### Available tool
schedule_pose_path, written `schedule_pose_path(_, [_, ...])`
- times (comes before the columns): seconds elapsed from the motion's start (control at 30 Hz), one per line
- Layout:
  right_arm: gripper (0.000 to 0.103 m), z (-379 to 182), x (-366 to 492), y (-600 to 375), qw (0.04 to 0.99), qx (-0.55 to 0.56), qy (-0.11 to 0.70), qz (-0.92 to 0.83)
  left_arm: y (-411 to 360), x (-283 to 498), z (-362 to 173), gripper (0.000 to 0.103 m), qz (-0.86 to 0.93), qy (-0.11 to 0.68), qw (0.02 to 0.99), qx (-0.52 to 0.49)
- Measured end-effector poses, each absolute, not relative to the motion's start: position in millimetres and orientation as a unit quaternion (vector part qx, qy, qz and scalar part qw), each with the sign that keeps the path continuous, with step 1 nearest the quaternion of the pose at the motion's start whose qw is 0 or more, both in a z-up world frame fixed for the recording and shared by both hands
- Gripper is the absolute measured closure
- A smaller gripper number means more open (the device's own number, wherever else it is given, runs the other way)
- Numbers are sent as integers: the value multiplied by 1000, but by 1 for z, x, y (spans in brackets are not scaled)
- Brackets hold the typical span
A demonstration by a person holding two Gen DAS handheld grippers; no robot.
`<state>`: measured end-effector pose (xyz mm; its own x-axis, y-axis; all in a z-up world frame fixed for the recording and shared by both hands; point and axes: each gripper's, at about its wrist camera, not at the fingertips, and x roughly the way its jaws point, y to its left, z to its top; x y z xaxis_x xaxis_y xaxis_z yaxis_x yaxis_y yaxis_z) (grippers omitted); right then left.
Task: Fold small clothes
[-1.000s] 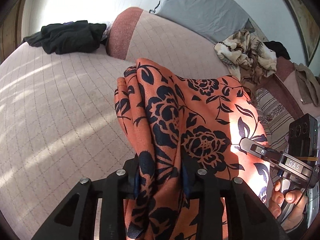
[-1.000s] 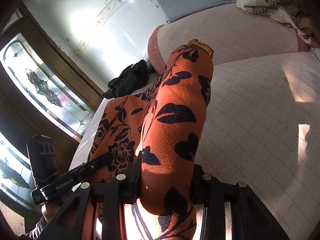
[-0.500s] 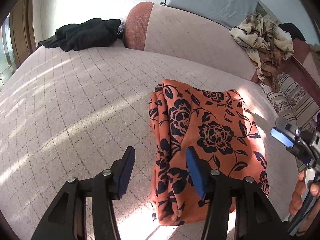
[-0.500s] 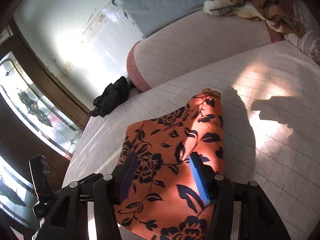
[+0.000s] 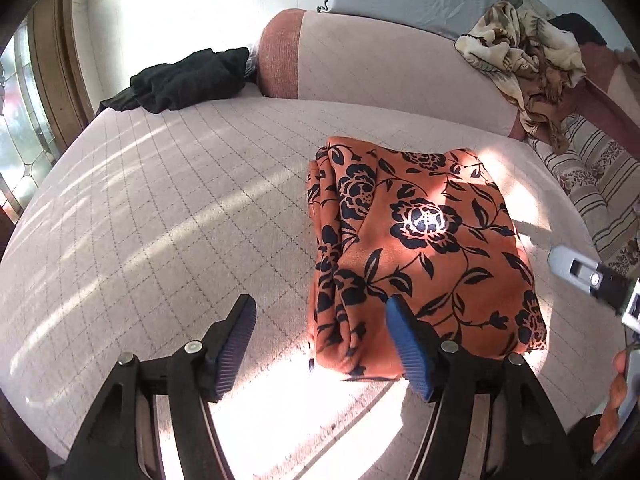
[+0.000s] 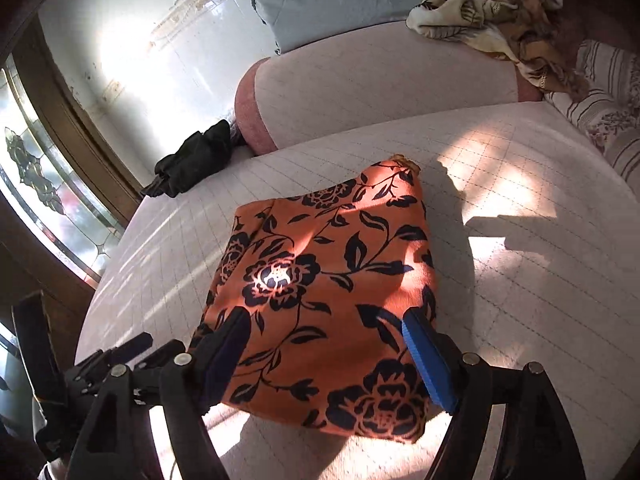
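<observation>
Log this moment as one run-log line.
step: release after fold | orange floral garment: folded, flat on quilted cushion | left gripper: open, empty, just opening | right gripper: open, empty, just opening

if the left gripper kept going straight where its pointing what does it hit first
Most likely the quilted bed cover just left of the folded orange floral garment. The left gripper stands open; depth is unclear, so its right finger might brush the cloth's edge.

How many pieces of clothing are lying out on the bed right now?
3: the folded orange garment in the middle, a black pile at the far left corner, and a beige floral heap on the bolster, possibly several pieces.
</observation>
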<state>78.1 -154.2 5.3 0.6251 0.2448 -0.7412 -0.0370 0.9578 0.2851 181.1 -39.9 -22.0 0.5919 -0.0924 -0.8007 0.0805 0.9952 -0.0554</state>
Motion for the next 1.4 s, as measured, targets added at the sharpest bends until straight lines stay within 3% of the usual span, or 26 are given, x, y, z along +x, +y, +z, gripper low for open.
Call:
schedule_pose_path(0.3, [15,-3,-4,-130,874,64,478,50,-36,125,8,19,-10,422,906,8])
schedule_pose_path(0.47, [3,7,-27,-122,883,31,467,28,-29,105,18,18,0,405,914,-1])
schedule_pose_path(0.93, [1,32,-32,-117,913,-15,406,-24,-40,98,25,4,-7,403,915,11])
schedule_pose_path(1.4, [1,20,-7,-131,909,-14,416,-37,-62,126,24,2,-26,410,912,12])
